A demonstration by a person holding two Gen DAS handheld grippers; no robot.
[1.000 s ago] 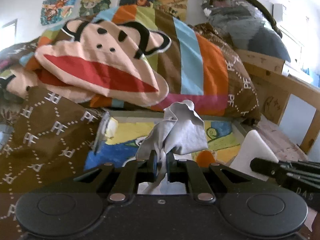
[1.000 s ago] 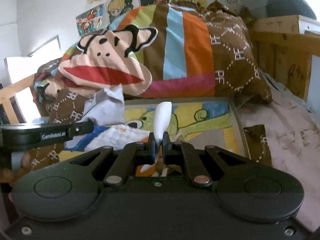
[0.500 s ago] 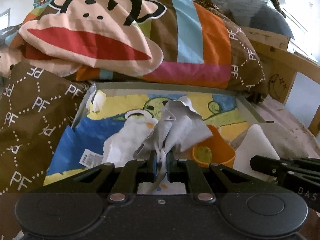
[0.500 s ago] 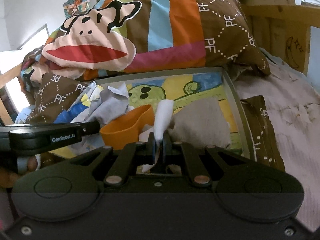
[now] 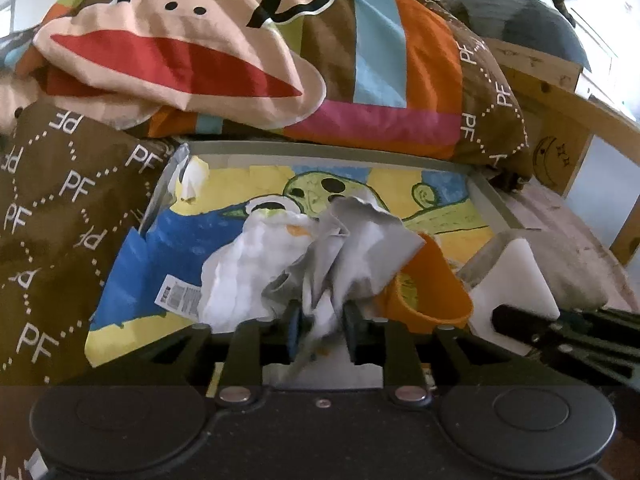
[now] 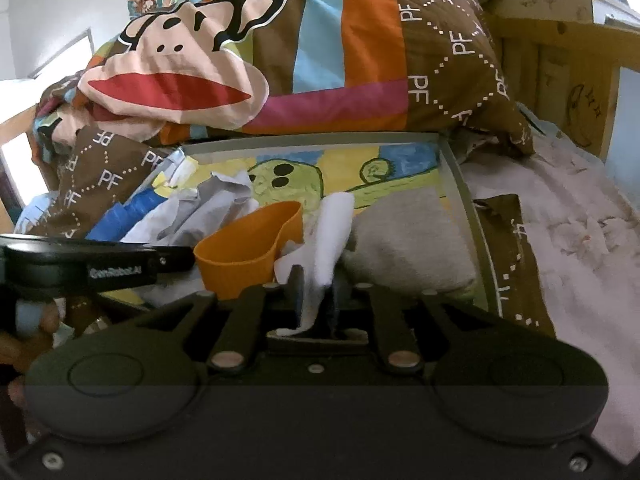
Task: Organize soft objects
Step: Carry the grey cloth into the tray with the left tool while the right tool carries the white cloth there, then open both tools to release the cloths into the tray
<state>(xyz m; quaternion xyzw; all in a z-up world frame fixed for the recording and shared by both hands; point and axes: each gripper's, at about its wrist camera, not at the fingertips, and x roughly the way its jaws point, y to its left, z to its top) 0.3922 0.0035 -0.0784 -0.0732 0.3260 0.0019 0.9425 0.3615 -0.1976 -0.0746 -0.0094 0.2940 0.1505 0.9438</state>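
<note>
Down low, both tongs tilt toward the tray (image 5: 496,208). The left gripper (image 5: 320,330) has its jaws opening, a crumpled grey cloth (image 5: 352,248) loose between them, not pinched. Right of it, the right gripper (image 6: 316,294) is opening too, with a white foam piece (image 6: 332,232) standing between its pads. An orange cup (image 6: 248,248) sits between the two, the monkey blanket (image 5: 248,40) heaped beyond.
</note>
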